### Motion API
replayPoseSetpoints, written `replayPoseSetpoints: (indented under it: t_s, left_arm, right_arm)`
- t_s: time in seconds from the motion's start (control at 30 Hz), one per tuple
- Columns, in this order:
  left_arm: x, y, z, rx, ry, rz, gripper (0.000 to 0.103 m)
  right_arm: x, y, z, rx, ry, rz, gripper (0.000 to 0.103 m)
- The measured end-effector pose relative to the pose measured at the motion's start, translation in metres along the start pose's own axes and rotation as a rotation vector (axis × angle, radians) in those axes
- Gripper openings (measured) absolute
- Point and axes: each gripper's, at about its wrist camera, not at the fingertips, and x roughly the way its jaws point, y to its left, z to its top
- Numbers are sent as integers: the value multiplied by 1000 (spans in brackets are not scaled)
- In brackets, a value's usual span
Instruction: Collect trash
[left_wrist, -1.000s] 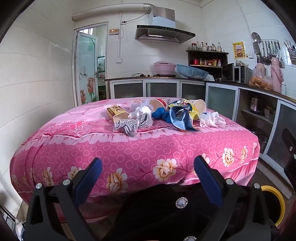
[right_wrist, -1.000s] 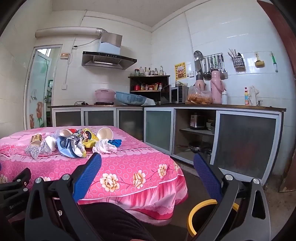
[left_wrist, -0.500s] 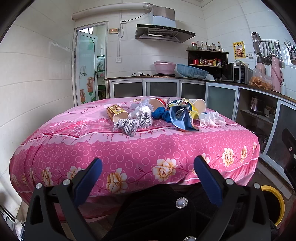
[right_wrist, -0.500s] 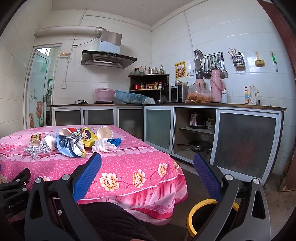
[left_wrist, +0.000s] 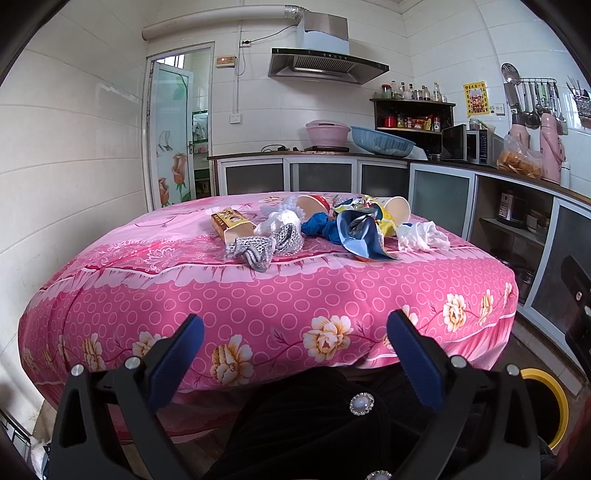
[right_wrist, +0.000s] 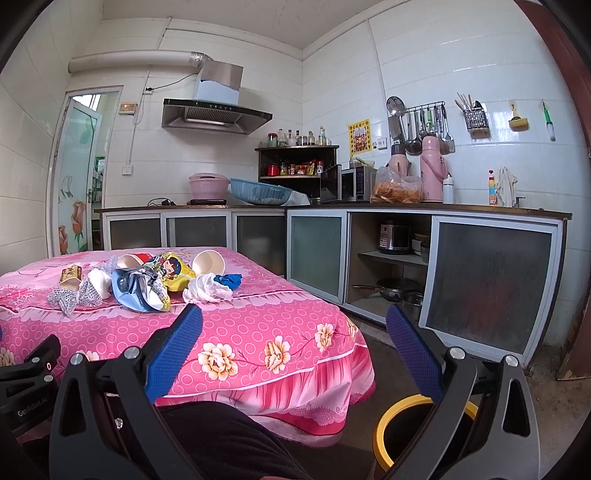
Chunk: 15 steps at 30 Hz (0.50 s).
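A heap of trash lies on the pink flowered table (left_wrist: 258, 306): a yellow carton (left_wrist: 232, 224), a silver mesh wad (left_wrist: 264, 245), a blue foil wrapper (left_wrist: 360, 236), paper cups (left_wrist: 397, 210) and a crumpled white tissue (left_wrist: 423, 236). The right wrist view shows the same wrapper (right_wrist: 136, 290), tissue (right_wrist: 207, 290) and a cup (right_wrist: 208, 261). My left gripper (left_wrist: 293, 354) is open, low in front of the table edge and well short of the heap. Beside the table, my right gripper (right_wrist: 293, 349) hangs open and empty. A yellow-rimmed black bin (right_wrist: 413, 432) stands on the floor below it.
Kitchen cabinets (right_wrist: 369, 254) with a counter run along the back and right walls. A person's dark clothing (left_wrist: 314, 424) fills the space under both grippers. The bin's rim (left_wrist: 550, 398) shows at the lower right of the left wrist view. A glass door (left_wrist: 173, 136) stands at back left.
Both views have drifted very slightly. The trash on the table has not moved and both grippers stay open.
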Motion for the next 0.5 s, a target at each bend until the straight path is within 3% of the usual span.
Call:
replayPoseSetpoints:
  t_s: [0.5]
  left_arm:
    - [-4,-4,1,10,-16,1,95]
  right_arm:
    - [1,-1,0,0,2,1,95]
